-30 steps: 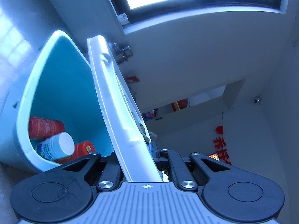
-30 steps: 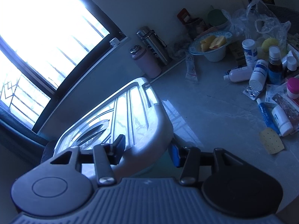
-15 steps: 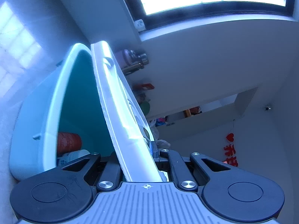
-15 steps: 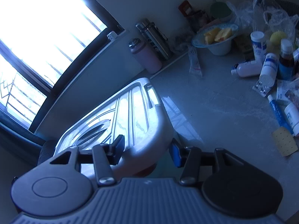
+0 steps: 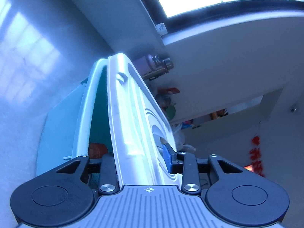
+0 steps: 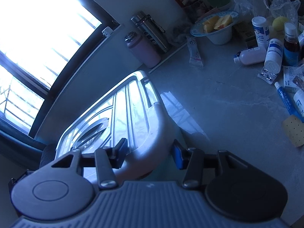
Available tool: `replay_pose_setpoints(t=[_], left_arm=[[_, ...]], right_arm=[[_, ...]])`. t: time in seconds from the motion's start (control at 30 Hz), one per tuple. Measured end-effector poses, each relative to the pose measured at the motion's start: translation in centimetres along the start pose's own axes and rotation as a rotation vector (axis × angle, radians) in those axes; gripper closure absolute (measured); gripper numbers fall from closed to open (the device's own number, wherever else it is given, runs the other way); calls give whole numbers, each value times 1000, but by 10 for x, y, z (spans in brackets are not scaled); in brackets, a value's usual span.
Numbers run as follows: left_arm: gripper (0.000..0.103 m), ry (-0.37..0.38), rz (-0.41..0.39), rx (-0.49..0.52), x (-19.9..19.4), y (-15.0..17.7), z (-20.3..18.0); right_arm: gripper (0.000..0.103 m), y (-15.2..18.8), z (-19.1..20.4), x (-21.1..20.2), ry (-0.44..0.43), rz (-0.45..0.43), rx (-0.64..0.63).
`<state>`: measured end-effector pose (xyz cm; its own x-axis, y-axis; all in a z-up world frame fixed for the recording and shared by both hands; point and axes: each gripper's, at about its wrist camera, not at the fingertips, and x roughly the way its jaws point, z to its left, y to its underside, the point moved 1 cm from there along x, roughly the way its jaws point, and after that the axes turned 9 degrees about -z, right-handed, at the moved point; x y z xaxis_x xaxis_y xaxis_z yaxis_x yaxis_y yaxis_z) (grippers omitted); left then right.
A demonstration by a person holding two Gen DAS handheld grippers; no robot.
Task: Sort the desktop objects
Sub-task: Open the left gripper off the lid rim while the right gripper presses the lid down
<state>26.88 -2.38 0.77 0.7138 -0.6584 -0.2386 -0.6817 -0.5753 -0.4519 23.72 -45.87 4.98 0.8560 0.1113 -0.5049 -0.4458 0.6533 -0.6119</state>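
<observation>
Lid: the white ribbed plastic lid (image 5: pixel 131 125) of the teal plastic storage box (image 5: pixel 57 133) stands nearly shut over it, with only a narrow wedge of the box's interior showing from my left wrist camera.
Box contents: a red-orange container (image 5: pixel 96 149) shows low in that gap (too little of it for me to say more).
Left gripper (image 5: pixel 140 163): my jaws are opening around the lid's edge; the lid is between them, and the blue pad (image 5: pixel 168 159) stands beside its ribbed top face.
Right gripper (image 6: pixel 150 153): half wide, straddling the lid's rounded corner (image 6: pixel 152 133); the left finger lies against the ribbed top, the blue one looks clear of the rim, so I read no clamp.
Countertop: pale marbled stone (image 6: pixel 218 98), the box near the window.
Far side: pink flask (image 6: pixel 142 49), steel flask (image 6: pixel 152 30), bowl of cut fruit (image 6: pixel 216 26), white medicine bottles (image 6: pixel 271 55) and a blue tube (image 6: pixel 286 100), well apart from the box.
</observation>
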Motion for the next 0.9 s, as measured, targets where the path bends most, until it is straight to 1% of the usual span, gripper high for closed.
replay_pose_setpoints(t=[0.17,0.27,0.37,0.47,0.5,0.53,0.57,0.6,0.63,0.7,0.73,0.8,0.83,0.9], left_arm=[[67,-79,43,69,6,-12,-16],[64,-109,70,142,8,-20,-30],[60,-134,97,190,22,-34,-43],[52,-180,105,248,38,-46,-53],[48,-204,99,268,48,-53,-57],[34,-234,88,289,42,-53,-57],[24,-268,64,314,38,-55,-58],[7,-278,32,328,33,-60,-60],[0,-282,-1,339,28,-64,-62],[0,-224,5,321,18,-69,-64],[0,-217,11,328,16,-70,-66],[0,-247,-13,376,15,-75,-73],[0,-258,-26,384,13,-77,-74],[0,-256,-32,352,8,-82,-72]], right_arm=[[54,0,2,0,2,2,3],[54,0,1,0,-3,6,10],[53,0,0,0,-10,10,21],[54,0,0,1,-7,11,17],[55,1,0,1,0,10,8],[62,1,0,1,6,8,-1],[65,1,1,2,13,6,-10],[66,1,1,2,19,4,-19],[68,1,1,1,25,2,-22],[70,-1,1,1,18,4,-17],[70,-1,3,2,20,6,-23],[70,-1,6,2,28,8,-48],[70,-1,8,3,32,9,-60],[70,-2,9,3,36,10,-71]])
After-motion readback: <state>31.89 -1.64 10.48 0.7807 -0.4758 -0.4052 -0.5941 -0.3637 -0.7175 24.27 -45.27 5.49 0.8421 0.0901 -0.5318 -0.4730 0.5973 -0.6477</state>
